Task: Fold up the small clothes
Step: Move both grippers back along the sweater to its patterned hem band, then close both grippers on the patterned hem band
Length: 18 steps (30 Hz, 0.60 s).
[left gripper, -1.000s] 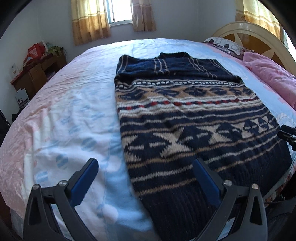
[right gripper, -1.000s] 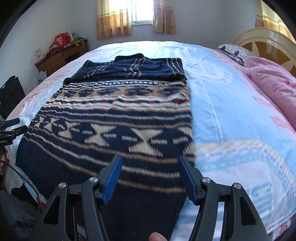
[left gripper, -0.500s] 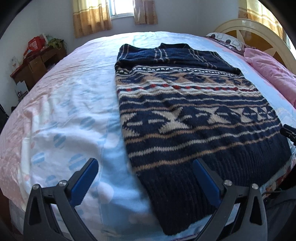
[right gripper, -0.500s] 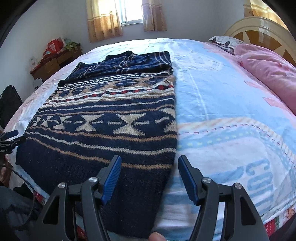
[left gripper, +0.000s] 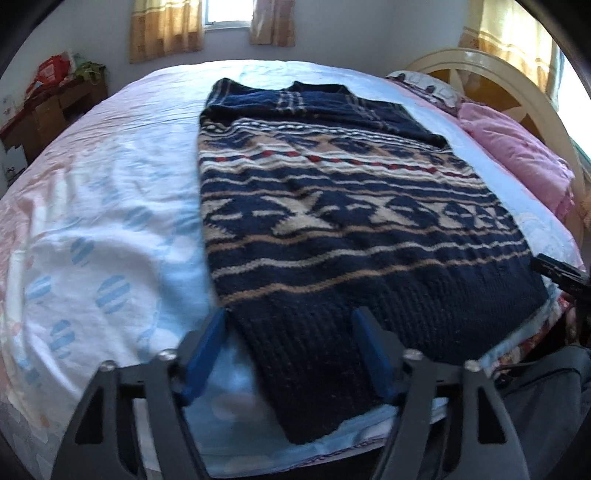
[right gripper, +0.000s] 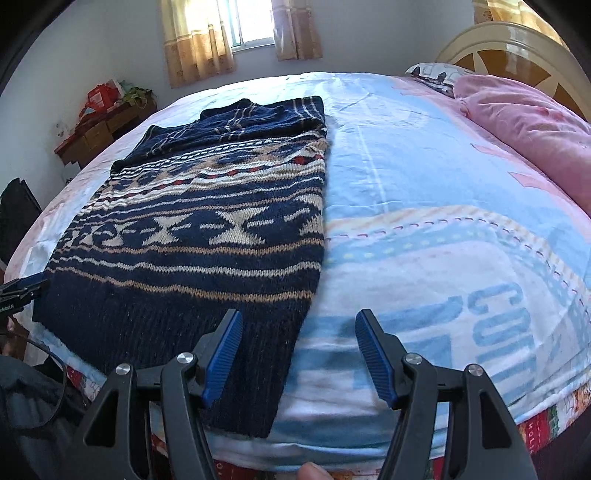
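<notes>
A navy knit sweater with tan and white patterns lies flat on the bed, hem toward me, sleeves folded across its far end. It also shows in the right wrist view. My left gripper is open and empty, its jaws straddling the hem's near left corner. My right gripper is open and empty, over the hem's right corner. The right gripper's tip shows at the right edge of the left view, and the left gripper's tip at the left edge of the right view.
The bed has a pale blue and pink sheet. A pink quilt and cream headboard are at the right. A wooden cabinet with clutter stands at the far left wall. Curtains frame a window.
Both grippers have pulled back toward the bed's near edge, so the sweater's hem now lies between their jaws. The left gripper's jaws have narrowed somewhat. The sweater has not moved.
</notes>
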Tool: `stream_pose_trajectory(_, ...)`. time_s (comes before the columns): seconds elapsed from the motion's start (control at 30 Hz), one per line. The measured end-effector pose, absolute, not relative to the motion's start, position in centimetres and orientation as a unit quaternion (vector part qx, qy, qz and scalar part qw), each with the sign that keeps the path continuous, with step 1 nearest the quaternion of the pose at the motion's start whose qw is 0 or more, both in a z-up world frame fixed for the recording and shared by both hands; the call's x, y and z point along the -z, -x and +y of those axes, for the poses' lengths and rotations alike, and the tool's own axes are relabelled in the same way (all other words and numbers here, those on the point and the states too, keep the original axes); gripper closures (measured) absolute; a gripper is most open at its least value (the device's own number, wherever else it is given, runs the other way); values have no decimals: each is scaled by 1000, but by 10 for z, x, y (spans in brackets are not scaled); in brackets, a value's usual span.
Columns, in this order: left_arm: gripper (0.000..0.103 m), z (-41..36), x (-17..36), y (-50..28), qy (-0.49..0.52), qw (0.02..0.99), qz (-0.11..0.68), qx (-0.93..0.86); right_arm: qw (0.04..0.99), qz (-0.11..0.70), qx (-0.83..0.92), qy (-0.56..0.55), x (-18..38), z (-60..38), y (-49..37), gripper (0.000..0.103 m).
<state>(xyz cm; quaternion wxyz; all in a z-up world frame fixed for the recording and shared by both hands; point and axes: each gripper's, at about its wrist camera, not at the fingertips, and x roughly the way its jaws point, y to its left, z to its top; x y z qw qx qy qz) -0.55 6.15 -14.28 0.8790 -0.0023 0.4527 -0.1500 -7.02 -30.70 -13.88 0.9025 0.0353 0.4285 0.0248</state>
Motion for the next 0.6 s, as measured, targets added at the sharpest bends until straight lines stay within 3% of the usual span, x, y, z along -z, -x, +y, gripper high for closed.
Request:
stream_pose_trajectory(0.13,46,61,142,7,2,879,450,156,900,430,-39,-49,140,-307,75,39)
stream_pose_trajectory(0.2,56,63,141,6,4,880,448,157,899,433,-42,-51,141,-307,78,39)
stream_pose_trajectory(0.27,57,68,141,6,19,878,452,158,896,437,-46,-55,142,-307,81,39)
stream_pose_trajectory(0.37,57,72,143,5,34,876,455,160,890,447,-62,-64,144,-306,86,39)
stream_pose_trajectory(0.47,48,69,146,6,38,876,453,161,888,448,-78,-65,146,-301,88,40)
stream_pose_trajectory(0.53,43,65,146,8,31,878,449,163,887,450,-82,-68,149,-297,86,54)
stream_pose_trajectory(0.6,43,63,146,9,23,879,447,166,887,449,-85,-64,152,-294,85,59)
